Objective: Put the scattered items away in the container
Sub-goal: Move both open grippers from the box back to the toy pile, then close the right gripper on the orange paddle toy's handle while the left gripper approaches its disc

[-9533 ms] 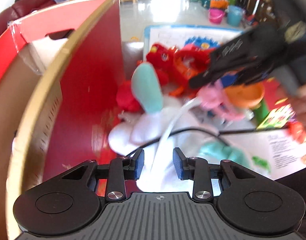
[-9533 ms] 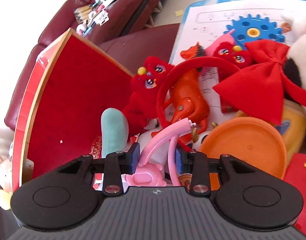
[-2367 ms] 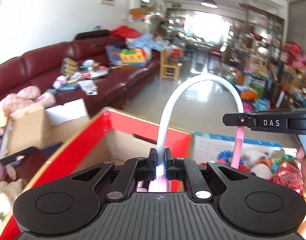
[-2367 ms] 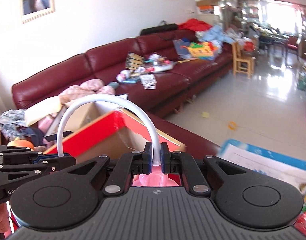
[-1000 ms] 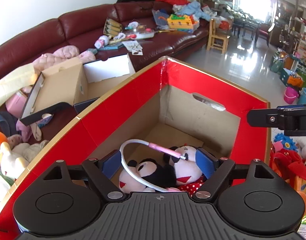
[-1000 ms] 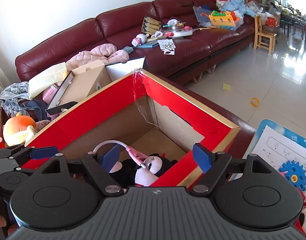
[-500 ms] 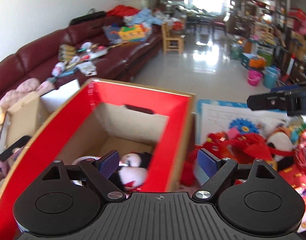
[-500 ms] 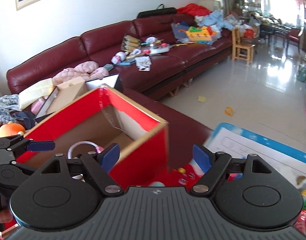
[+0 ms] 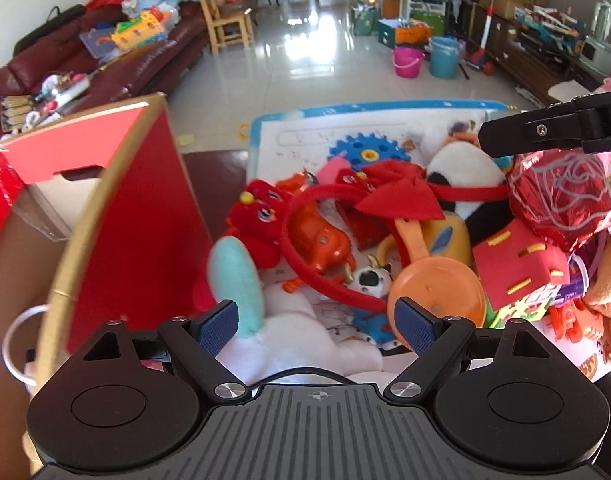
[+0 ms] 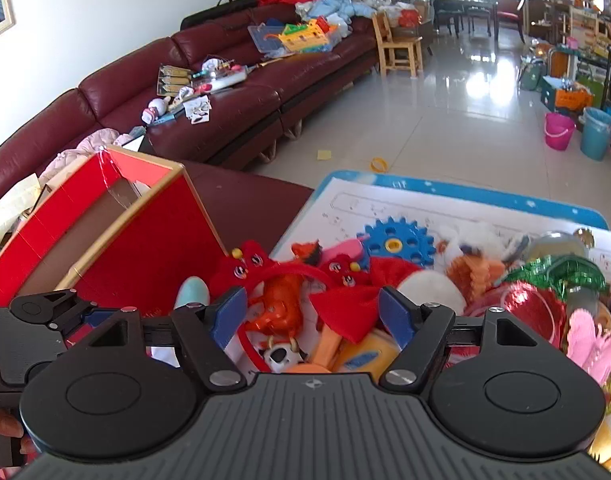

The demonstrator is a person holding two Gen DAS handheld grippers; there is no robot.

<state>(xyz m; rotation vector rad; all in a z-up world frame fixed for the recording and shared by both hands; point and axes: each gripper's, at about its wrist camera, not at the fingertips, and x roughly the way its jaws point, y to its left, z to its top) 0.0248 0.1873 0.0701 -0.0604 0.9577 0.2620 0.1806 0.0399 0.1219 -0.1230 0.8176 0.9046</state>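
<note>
The red cardboard box (image 9: 137, 216) (image 10: 145, 248) stands at the left, and a white hoop (image 9: 13, 340) shows inside it. To its right lies the toy pile: a red bow headband (image 9: 393, 196) (image 10: 345, 300), an orange horse (image 9: 321, 240), an orange paddle (image 9: 437, 296), a red plush (image 9: 257, 216) and a white plush with a teal ear (image 9: 233, 276). My left gripper (image 9: 316, 320) hangs open over the white plush and headband, holding nothing. My right gripper (image 10: 311, 312) hovers above the bow and the horse. Its jaws are closing and touch nothing.
A blue-edged play mat (image 10: 465, 204) carries a blue gear (image 10: 397, 240), a panda plush (image 9: 461, 168), a red foil rose (image 9: 561, 196) and a red block (image 9: 517, 268). A cluttered maroon sofa (image 10: 225, 112) runs behind. Buckets (image 10: 557, 132) stand on the tiled floor.
Both grippers swung right and down, from over the box's opening to above the toy pile. The box now sits at the left. The right jaws have narrowed slightly.
</note>
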